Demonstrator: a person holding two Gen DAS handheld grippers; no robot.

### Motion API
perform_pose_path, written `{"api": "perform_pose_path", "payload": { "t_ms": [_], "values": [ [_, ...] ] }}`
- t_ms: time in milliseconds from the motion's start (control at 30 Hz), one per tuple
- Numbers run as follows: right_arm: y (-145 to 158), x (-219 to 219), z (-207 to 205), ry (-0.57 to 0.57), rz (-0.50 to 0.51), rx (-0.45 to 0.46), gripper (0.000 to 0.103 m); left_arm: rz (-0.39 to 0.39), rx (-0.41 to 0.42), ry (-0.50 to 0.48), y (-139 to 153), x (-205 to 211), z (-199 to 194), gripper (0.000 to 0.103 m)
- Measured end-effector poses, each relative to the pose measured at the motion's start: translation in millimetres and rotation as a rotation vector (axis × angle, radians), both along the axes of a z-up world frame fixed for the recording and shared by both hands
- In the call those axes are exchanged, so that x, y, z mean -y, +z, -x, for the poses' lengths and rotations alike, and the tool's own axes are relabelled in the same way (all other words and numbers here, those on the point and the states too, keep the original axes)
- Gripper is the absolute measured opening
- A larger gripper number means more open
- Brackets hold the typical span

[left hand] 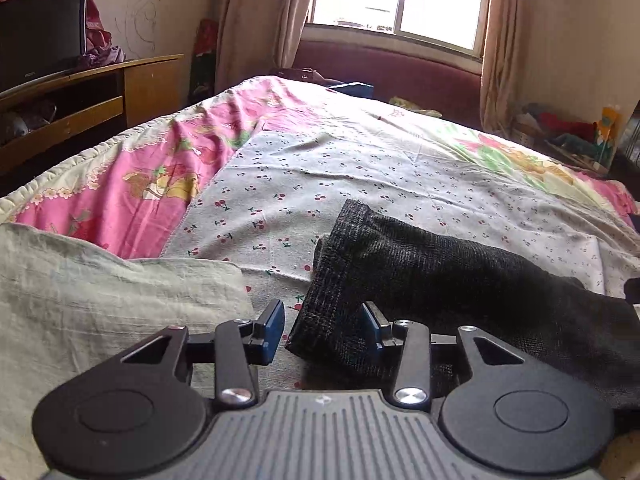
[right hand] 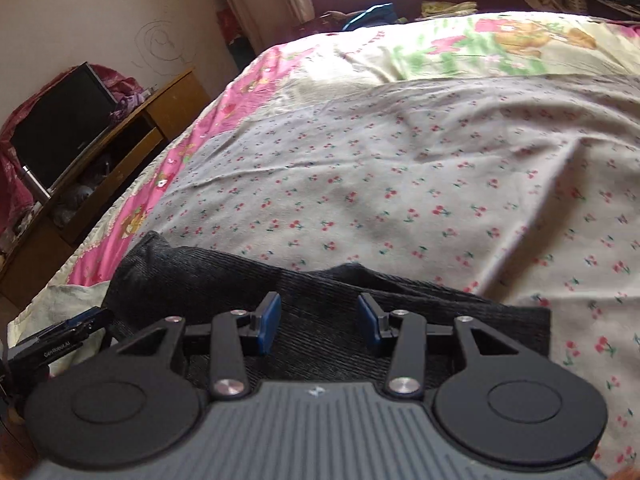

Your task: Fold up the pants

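The pants (left hand: pixel 420 280) lie on the bed (left hand: pixel 320 168), long axis running left to right. The left gripper (left hand: pixel 326 330) stands released at their left end; the right gripper (right hand: pixel 318 322), released, hovers over their middle.

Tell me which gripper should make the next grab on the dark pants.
Probably left. The left gripper is open with a folded end of the dark pants already between its pads. The right gripper is open over flat cloth mid-garment, with no edge between its fingers.
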State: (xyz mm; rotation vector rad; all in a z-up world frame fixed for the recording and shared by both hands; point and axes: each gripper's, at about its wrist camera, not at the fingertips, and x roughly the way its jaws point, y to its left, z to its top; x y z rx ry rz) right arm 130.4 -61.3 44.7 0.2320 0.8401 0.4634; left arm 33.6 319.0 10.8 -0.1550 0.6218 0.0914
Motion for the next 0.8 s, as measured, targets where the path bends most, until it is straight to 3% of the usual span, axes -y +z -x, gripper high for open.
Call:
{"api": "perform_pose_path", "payload": {
  "t_ms": [67,233,333,400,467,533,667,733,767,800],
  "values": [
    [-10.6,26.7,14.6,-0.080,0.012,-0.021,0.046,-0.060,-0.034,-0.042,-1.4,10.2,-14.6,0.056],
    [-41.0,48.1,30.0,-0.165,-0.016,-0.092,0.044,-0.245,-0.063,-0.089,2.1,40.0,-22.4,0.074],
    [-50.2,42.5,34.1,-0.194,0.011,-0.076,0.043,-0.295,-0.085,-0.053,5.0,51.0,-22.6,0.074],
    [-49.7,48.2,40.9,-0.212,-0.011,-0.070,0.042,-0.336,-0.031,-0.077,16.4,69.1,-11.8,0.074],
    [-46.7,63.9,49.2,-0.256,-0.047,-0.069,0.043,-0.338,0.017,-0.102,26.4,88.1,-2.0,0.074],
    [-46.2,81.9,56.6,-0.295,-0.085,-0.072,0.043,-0.261,0.041,-0.175,33.9,109.1,6.2,0.074],
    [-61.4,109.4,52.4,-0.312,-0.235,-0.152,0.046,-0.088,-0.030,-0.375,25.9,168.1,13.8,0.074],
    [-70.1,119.6,43.7,-0.297,-0.318,-0.175,0.046,-0.107,-0.060,-0.476,17.2,205.4,24.4,0.074],
    [-74.5,123.9,38.1,-0.279,-0.349,-0.182,0.046,-0.153,-0.072,-0.530,14.5,221.9,28.6,0.074],
    [-78.3,128.0,32.7,-0.267,-0.380,-0.191,0.046,-0.276,-0.050,-0.586,13.5,244.3,36.5,0.074]
  ]
}}
